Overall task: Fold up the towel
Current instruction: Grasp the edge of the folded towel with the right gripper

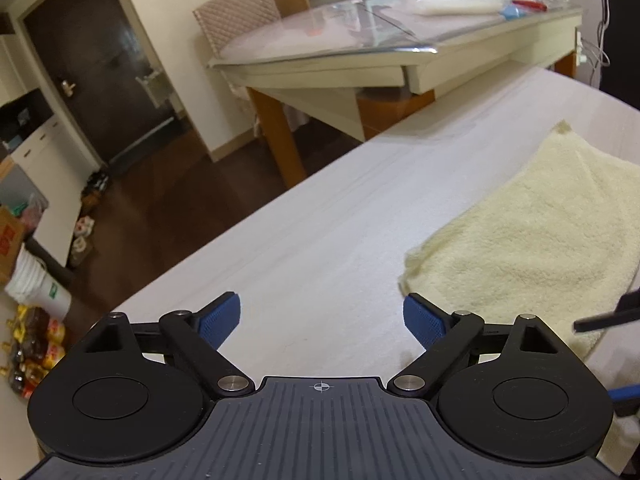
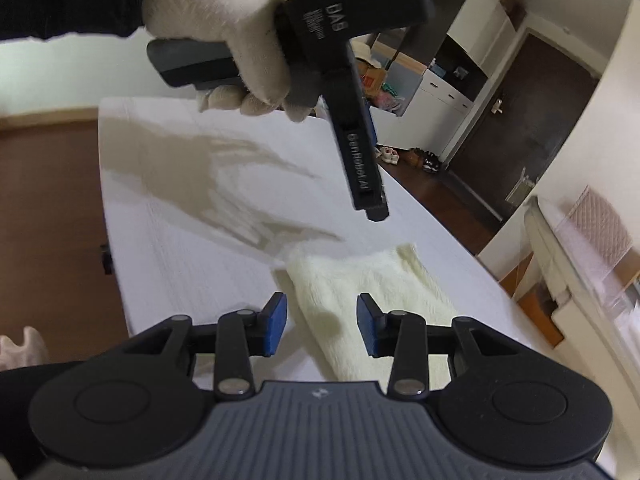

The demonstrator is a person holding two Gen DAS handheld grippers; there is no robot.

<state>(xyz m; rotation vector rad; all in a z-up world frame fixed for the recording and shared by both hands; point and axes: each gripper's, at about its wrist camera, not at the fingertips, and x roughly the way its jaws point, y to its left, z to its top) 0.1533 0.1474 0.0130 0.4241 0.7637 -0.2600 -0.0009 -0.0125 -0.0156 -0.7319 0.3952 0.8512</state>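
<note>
Nearest the lens in the left wrist view, the left gripper (image 1: 320, 316) is seen with its blue pads spread wide and nothing between them, only the bare white table (image 1: 280, 248) ahead. The pale yellow towel (image 1: 532, 232) is laid flat off to the right of those pads, its near corner just beside the right-hand pad. Probably the tongs are parked to the side so a towel edge can be approached from there, but that's a guess. A second table with a glass top (image 1: 360, 40) is seen well beyond.

In the right wrist view, the right gripper (image 2: 322, 328) is also held apart, though at a narrower gap, nothing pinched. The towel (image 2: 360, 288) is found straight ahead and just under the pads, a long narrow strip, so it may well be doubled over already; layers can't be counted. Above it, the other tool is gripped by a gloved hand (image 2: 224, 28) and hung over the far end, its shadow thrown across the table.
</note>
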